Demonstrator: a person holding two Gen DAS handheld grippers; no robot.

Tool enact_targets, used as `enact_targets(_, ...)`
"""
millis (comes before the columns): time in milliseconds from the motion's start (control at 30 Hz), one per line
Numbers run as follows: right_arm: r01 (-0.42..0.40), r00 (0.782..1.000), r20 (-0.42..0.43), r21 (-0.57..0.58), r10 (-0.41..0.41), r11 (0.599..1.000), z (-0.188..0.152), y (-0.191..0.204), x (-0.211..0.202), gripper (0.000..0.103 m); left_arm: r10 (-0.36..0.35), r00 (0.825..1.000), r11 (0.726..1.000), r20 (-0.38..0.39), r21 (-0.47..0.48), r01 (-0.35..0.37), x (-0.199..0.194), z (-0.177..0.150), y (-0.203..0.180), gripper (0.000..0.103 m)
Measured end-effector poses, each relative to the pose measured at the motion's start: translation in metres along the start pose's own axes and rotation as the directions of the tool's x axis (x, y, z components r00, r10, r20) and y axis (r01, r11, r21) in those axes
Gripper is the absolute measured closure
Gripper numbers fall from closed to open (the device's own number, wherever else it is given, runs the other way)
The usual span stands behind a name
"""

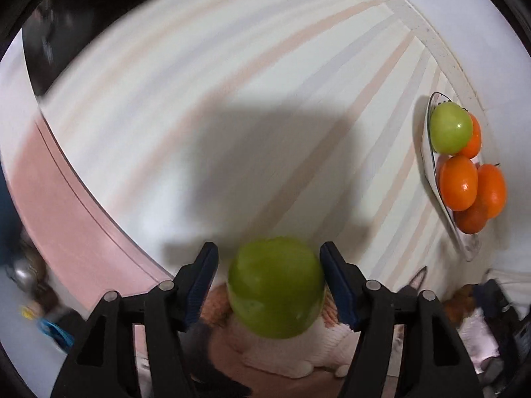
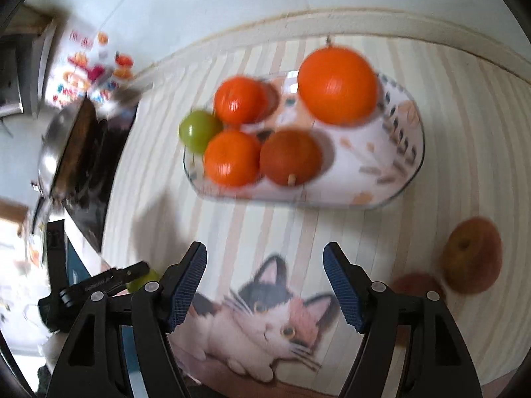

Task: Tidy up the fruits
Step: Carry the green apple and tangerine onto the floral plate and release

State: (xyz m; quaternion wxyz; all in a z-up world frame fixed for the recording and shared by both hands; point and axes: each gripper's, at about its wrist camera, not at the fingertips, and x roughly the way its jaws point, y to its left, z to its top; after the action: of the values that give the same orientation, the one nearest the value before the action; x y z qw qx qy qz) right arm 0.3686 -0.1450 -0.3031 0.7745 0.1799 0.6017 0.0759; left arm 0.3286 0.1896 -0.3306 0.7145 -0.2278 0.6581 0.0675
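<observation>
In the left wrist view, my left gripper (image 1: pixel 270 282) has a green apple (image 1: pixel 276 288) between its blue pads, above the striped tablecloth; the right pad touches it, the left shows a small gap. A glass plate (image 1: pixel 431 165) at right holds another green apple (image 1: pixel 450 127) and several oranges (image 1: pixel 458 181). In the right wrist view, my right gripper (image 2: pixel 265 282) is open and empty above the cat picture (image 2: pixel 265 318). The plate (image 2: pixel 398 179) lies ahead with several oranges (image 2: pixel 337 84) and a green apple (image 2: pixel 198 130).
Two reddish-brown fruits (image 2: pixel 473 255) lie on the cloth right of my right gripper. A dark cooktop (image 2: pixel 89 179) with a steel pan (image 2: pixel 56 142) stands at left. The left gripper body (image 2: pixel 99 285) shows at lower left. The table's pink edge (image 1: pixel 66 205) runs at left.
</observation>
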Motion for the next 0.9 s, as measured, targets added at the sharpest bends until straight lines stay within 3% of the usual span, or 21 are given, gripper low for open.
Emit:
enact_targets(167,0.045,0.999,0.003,-0.072,-0.045,0.996,0.000,0.013,0.000,0.028,0.064,0.997,0.994,0.044,0.088,-0.067,0.000,-0.020,-0.015,0.043)
enact_targets(533,0.038,0.998,0.045,-0.073,-0.035,0.997,0.009,0.025,-0.006,0.028,0.104,0.994,0.985,0.040,0.132,-0.108,-0.003,-0.041,-0.035,0.049)
enact_targets(733,0.050,0.996,0.077,-0.019,-0.048,0.999,0.014,0.000,-0.015,0.028,0.111,0.991,0.960,0.077,0.249,-0.127,-0.008,-0.046,-0.082,0.050)
enact_targets(900,0.057,0.994,0.086,0.034,-0.060,0.998,0.027,-0.025,-0.013,0.028,0.028,0.994,0.937,0.104,0.344,-0.062,-0.021,-0.026,-0.152,0.050)
